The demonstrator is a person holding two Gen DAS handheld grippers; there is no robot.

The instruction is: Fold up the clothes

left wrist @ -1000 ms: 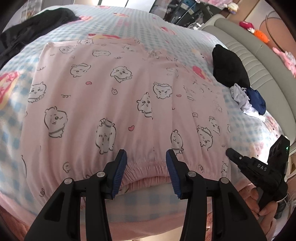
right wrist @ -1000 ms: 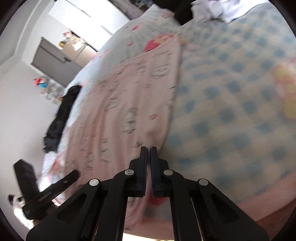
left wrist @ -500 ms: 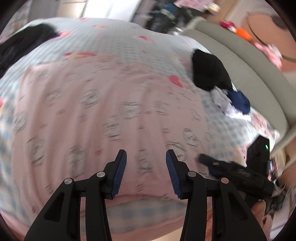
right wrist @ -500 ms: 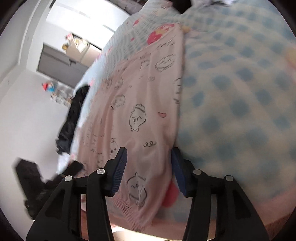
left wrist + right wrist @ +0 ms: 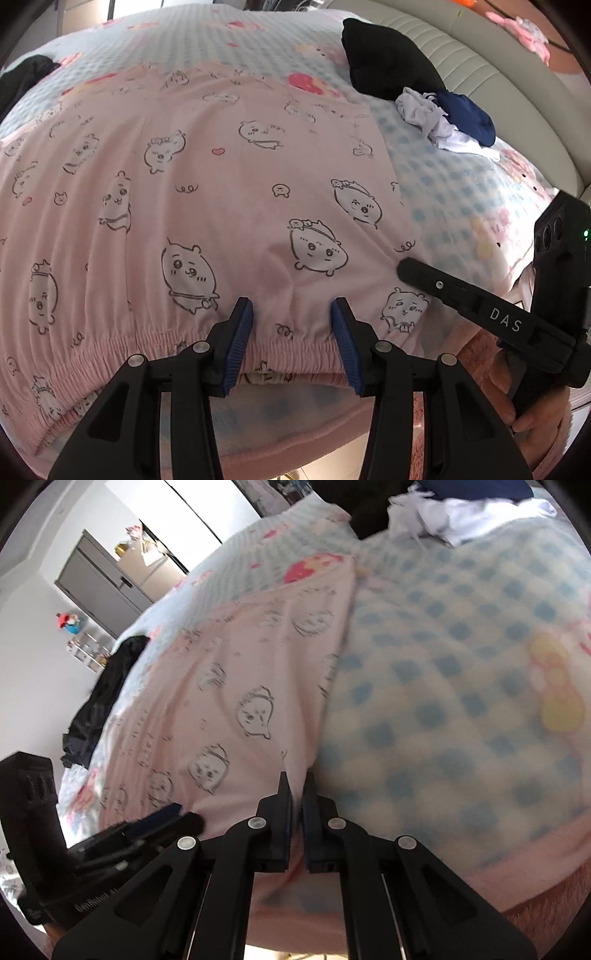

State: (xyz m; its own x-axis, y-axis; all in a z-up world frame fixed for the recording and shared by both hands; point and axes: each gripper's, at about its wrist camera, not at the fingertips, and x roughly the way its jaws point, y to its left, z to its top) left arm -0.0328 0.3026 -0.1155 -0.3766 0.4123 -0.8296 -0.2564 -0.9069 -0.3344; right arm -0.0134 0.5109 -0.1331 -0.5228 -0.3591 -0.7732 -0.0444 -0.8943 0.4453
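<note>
The pink pyjama bottoms [image 5: 229, 192] lie spread flat across the checked bedspread [image 5: 461, 672], their gathered waistband along the near edge of the bed and their legs running away toward the far side. A second ago the right tongs [image 5: 296, 786] were shut beside the garment's right edge, half a second ago they stood wide over that edge, and now they have closed to a narrow slit with the pink cloth pinched between them, right at the near right corner of the bottoms. The left tongs [image 5: 291, 314] have come back down over the middle of the waistband; they stand wide, fingers pressing on either side of a small ridge of fabric, gripping nothing that I can see.

So one corner is taken and the other tool is set at the waistband without a hold. To my eye that looks like a fold being readied, though which way the cloth will go I cannot say. Nothing of the bottoms is doubled over yet as they lie.

By the far right edge of the bed sit a black garment [image 5: 388, 62] and a heap of white and navy clothes [image 5: 450, 122]; another dark garment [image 5: 103, 701] lies at the far left.
</note>
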